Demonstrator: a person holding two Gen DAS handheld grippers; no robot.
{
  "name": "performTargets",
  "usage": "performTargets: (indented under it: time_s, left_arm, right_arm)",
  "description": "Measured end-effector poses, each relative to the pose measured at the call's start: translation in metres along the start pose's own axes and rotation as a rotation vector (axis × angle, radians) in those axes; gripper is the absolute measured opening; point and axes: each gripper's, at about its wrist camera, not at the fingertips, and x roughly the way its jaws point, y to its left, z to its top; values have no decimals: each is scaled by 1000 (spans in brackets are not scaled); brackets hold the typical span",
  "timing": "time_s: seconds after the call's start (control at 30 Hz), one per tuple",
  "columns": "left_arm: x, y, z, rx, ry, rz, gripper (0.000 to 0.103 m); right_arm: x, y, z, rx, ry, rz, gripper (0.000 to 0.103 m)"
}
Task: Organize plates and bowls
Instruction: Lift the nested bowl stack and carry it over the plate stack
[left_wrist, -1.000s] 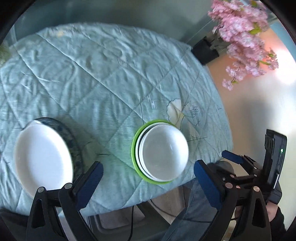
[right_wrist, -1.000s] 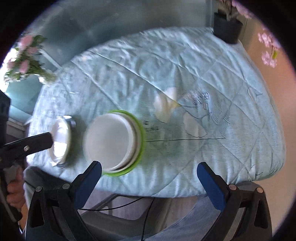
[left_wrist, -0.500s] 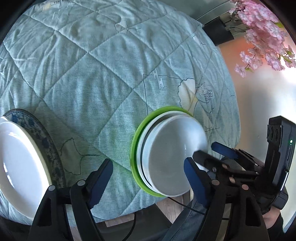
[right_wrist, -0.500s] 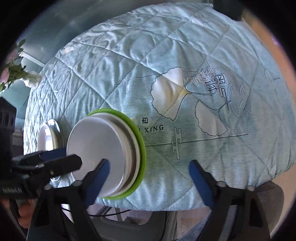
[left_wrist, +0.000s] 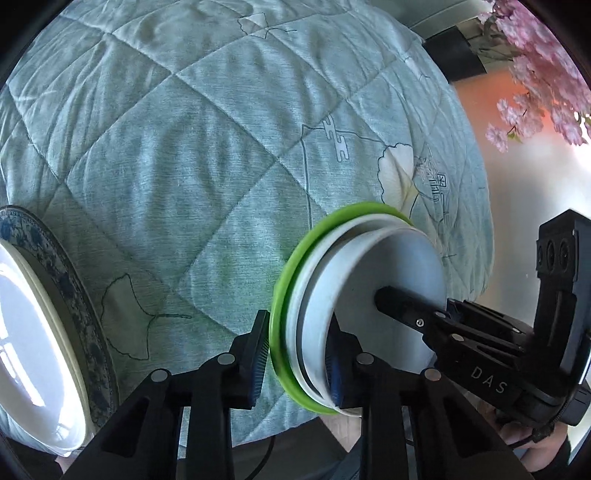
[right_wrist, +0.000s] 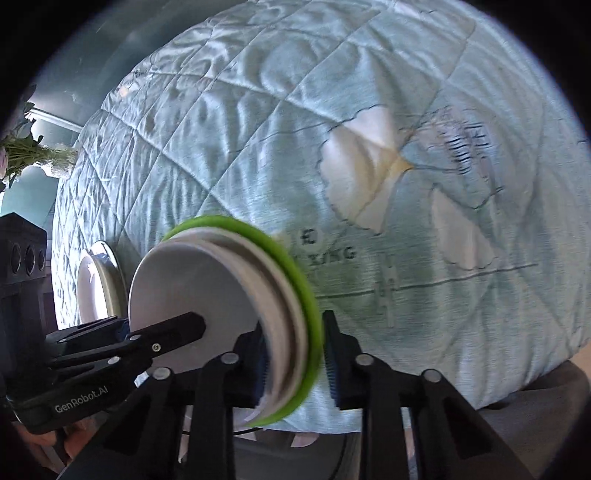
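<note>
A stack of white bowls (left_wrist: 388, 266) nested in a green bowl (left_wrist: 291, 266) sits near the table's front edge. My left gripper (left_wrist: 295, 358) straddles the stack's left rim, jaws closing, one pad outside the green wall and one inside the top white bowl. My right gripper (right_wrist: 295, 365) straddles the opposite rim the same way, jaws closing, pads against the stack (right_wrist: 221, 280). One of the right gripper's fingers (left_wrist: 406, 310) reaches into the top bowl. A white plate (left_wrist: 37, 314) lies on a blue-patterned plate (left_wrist: 74, 295) at the left.
A quilted pale-blue cloth (left_wrist: 184, 147) covers the round table. Pink blossoms (left_wrist: 535, 74) in a black pot (left_wrist: 454, 55) stand beyond the far right edge. A person's hand (left_wrist: 532, 439) holds the right gripper. The plates (right_wrist: 96, 288) show left of the stack.
Both grippers came down onto the bowl stack from either side and their jaws narrowed from wide open to either side of its rim. The right wrist picture is now blurred.
</note>
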Motion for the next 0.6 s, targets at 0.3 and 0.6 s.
performTargets:
  time_s: [0.3, 0.6]
  left_arm:
    - [-1, 2, -5, -4, -11, 22, 23]
    - [-3, -11, -3, 22, -10, 60, 19]
  right_arm:
    - [1, 6, 1, -15, 4, -35, 24]
    - [-1, 11, 1, -24, 8, -54, 24]
